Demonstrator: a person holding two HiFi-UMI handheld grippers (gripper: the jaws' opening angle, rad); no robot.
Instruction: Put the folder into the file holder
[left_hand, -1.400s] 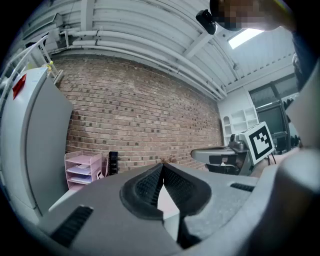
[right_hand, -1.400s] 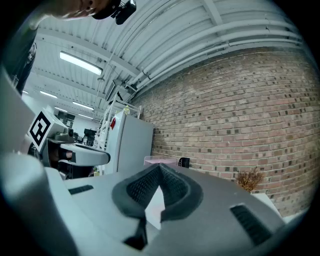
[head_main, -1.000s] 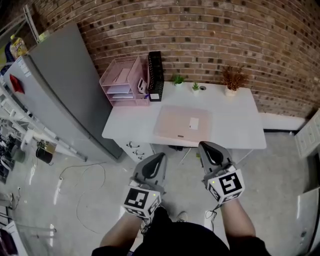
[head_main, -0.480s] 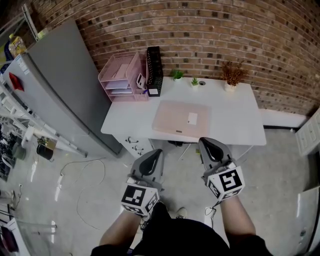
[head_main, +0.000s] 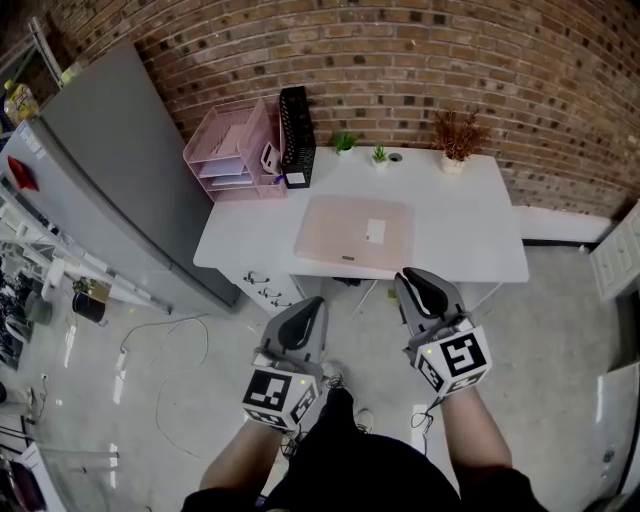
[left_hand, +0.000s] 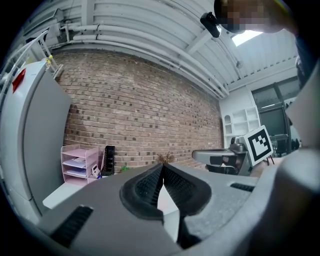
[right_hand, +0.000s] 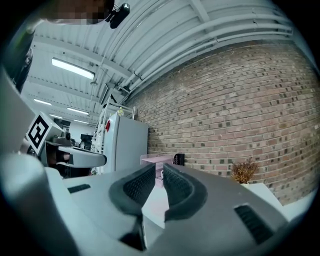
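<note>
Pink folder (head_main: 353, 234) lies at the table (head_main: 470, 230) edge, file holder (head_main: 296, 135) well apart.

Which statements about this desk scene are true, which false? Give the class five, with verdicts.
1. The pink folder lies flat on the white table. True.
2. The folder stands inside the black file holder. False: it lies on the table.
3. The file holder stands beside the pink tray stack. True.
4. The left gripper grips the folder. False: its jaws are shut on nothing.
5. The dried plant stands at the table's front edge. False: at the back.
</note>
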